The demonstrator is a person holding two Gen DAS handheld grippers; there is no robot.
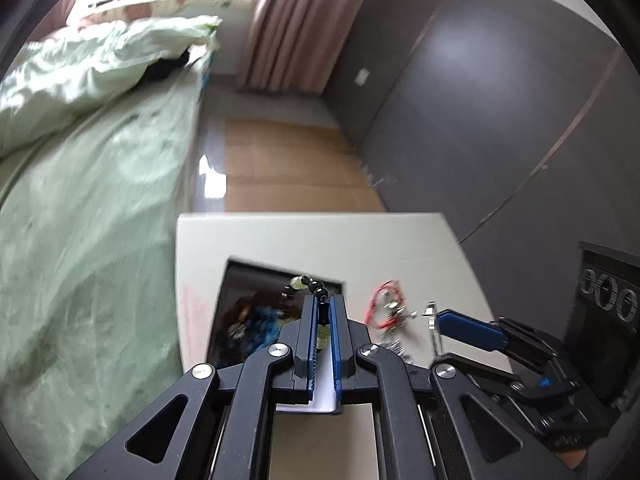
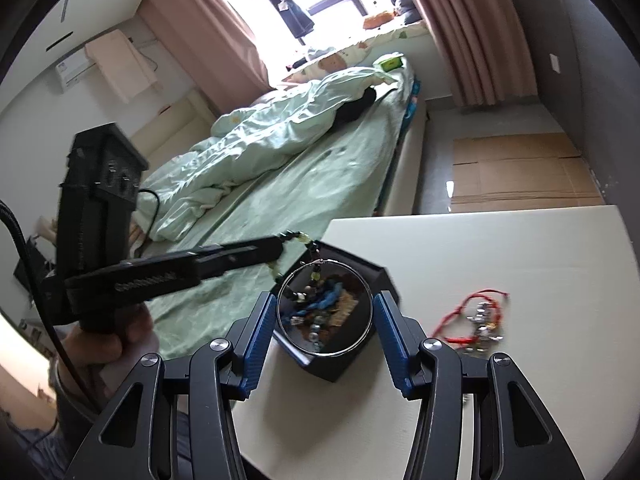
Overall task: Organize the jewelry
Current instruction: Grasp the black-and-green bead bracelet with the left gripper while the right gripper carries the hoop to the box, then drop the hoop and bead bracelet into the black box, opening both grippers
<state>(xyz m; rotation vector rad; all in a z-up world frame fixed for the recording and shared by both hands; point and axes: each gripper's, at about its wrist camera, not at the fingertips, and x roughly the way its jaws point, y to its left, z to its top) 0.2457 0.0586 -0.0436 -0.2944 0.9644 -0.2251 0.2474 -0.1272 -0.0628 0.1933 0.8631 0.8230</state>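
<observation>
My left gripper (image 1: 323, 300) is shut on a bracelet of black and pale green beads (image 1: 316, 282), which loops out past the fingertips. It hangs above the black jewelry box (image 1: 240, 280) holding blue and mixed pieces. In the right wrist view the left gripper (image 2: 280, 245) reaches in from the left, and the bead bracelet (image 2: 298, 237) dangles over the box (image 2: 332, 368). My right gripper (image 2: 324, 300) is shut on a thin silver bangle (image 2: 368, 292), held flat between its blue pads just above the box. A tangle of red cord and silver charms (image 2: 480, 316) lies on the white table to the right.
The white table (image 2: 480, 248) ends at the bed with green sheets (image 2: 300, 184) on the left. Flattened cardboard (image 2: 520, 172) lies on the floor beyond. A person's hand (image 2: 100, 344) grips the left tool. A black speaker-like unit (image 1: 608, 292) stands at the table's right.
</observation>
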